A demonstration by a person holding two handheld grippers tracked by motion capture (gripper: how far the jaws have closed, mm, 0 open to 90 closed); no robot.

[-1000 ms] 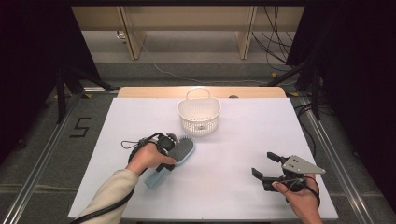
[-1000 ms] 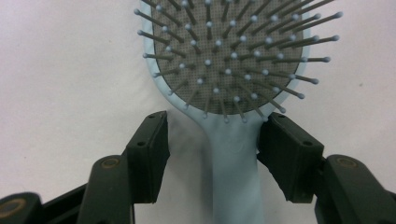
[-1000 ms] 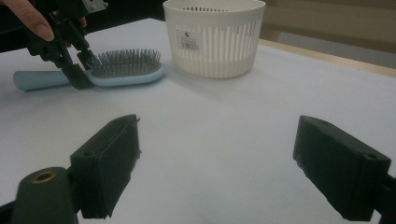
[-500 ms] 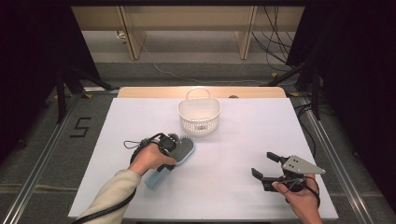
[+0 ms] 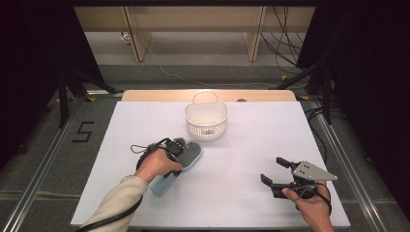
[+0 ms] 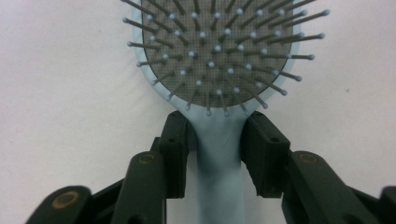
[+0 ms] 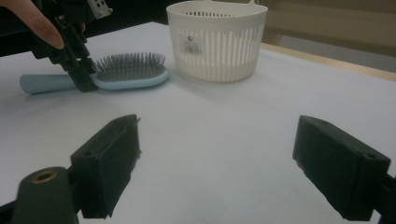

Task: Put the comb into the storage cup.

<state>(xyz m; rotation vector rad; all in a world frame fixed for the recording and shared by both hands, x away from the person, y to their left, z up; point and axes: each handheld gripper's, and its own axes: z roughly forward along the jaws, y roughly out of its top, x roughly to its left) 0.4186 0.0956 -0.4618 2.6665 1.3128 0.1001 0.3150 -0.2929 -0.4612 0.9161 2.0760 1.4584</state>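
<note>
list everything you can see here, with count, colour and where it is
hairbrush: 1, light blue with a grey bristle pad, lying bristles up on the table left of centre, its handle neck between the left claw's pads
basket: 1, white slotted plastic with a handle, upright at the table's far middle, just beyond the brush
table: 1, white top with a wooden far edge
left claw: 1, black, jaws have just been closing on the hairbrush neck, pads against both its sides
right claw: 1, black with a grey plate, jaws wide apart with nothing between, near right of the table
hands: 2, one on each claw; a cream sleeve on the left arm
</note>
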